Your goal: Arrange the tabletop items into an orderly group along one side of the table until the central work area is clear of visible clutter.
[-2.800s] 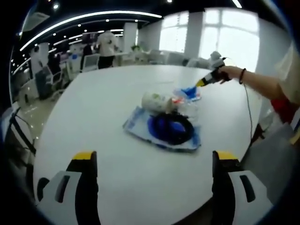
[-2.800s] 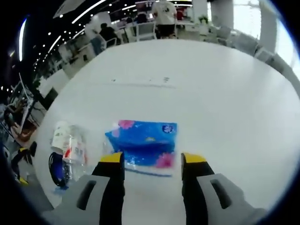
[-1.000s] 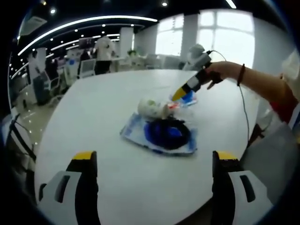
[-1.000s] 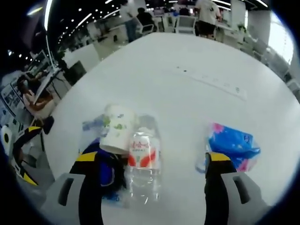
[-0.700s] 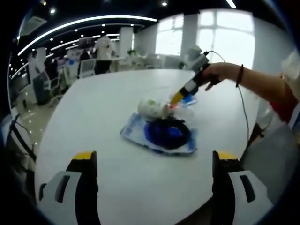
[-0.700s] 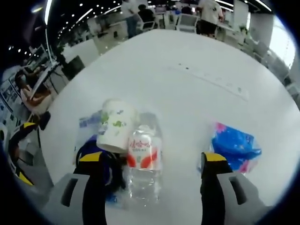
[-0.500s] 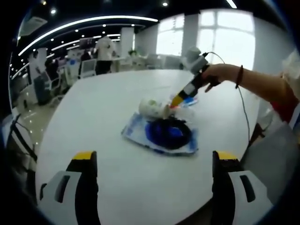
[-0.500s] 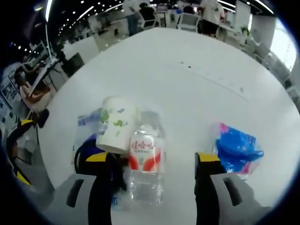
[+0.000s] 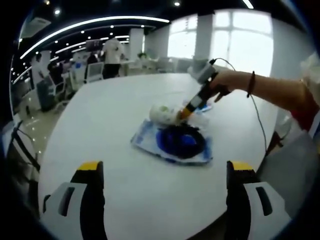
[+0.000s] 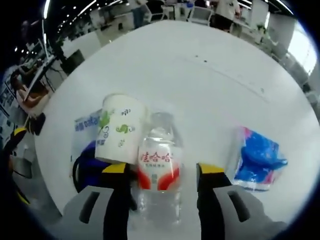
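White round table [image 10: 210, 65] carries the clutter — left to right, paper cup [image 10: 119, 131], water bottle [image 10: 159, 167], tissue pack [image 10: 257, 161]. Right gripper [image 10: 164, 172] straddles the lying bottle, jaws parted, holding nothing, bottle's long axis running along them. Left gripper [image 9: 162, 169] hangs wide open, far back.

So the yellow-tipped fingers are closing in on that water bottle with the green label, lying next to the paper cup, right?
Nearly. The label is red, not green; the right gripper view shows it plainly. The water bottle does lie beside the paper cup, between the yellow-tipped fingers of the right gripper.
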Action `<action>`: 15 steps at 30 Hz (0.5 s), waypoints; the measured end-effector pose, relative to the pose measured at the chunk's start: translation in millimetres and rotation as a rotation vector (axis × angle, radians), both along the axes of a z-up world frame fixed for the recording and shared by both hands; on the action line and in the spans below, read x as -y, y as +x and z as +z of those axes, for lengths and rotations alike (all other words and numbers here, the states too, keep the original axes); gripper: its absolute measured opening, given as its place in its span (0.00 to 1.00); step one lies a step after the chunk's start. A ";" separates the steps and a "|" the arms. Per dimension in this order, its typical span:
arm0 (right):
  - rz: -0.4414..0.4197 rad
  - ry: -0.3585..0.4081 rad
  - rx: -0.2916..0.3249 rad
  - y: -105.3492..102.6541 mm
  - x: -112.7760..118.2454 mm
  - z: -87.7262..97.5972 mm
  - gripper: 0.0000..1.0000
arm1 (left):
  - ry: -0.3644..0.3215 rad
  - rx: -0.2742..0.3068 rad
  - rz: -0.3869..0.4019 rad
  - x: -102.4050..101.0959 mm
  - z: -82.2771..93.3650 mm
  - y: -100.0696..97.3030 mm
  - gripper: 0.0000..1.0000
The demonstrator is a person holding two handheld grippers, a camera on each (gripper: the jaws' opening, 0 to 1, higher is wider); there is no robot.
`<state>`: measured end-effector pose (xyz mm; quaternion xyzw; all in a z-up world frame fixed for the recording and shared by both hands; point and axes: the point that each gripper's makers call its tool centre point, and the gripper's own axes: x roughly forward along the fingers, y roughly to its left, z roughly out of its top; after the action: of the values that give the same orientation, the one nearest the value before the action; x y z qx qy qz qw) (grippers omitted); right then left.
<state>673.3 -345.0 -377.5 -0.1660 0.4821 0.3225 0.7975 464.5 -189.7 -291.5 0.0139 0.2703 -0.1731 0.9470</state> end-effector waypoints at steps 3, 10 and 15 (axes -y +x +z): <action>-0.007 -0.018 -0.011 0.9 -2.5 -4.5 0.47 | -0.003 0.000 0.007 -1.6 0.0 0.2 0.99; -0.023 -0.038 -0.036 -0.4 -4.5 -11.4 0.46 | -0.005 -0.004 0.013 -2.7 -0.5 -0.3 0.99; 0.012 -0.063 -0.044 -5.8 -0.2 -8.0 0.44 | -0.003 -0.010 0.014 -3.4 -1.7 -0.6 0.99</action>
<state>667.5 -344.8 -385.5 -0.1866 0.5082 0.3153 0.7794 464.0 -186.2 -293.1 0.0096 0.2747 -0.1670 0.9469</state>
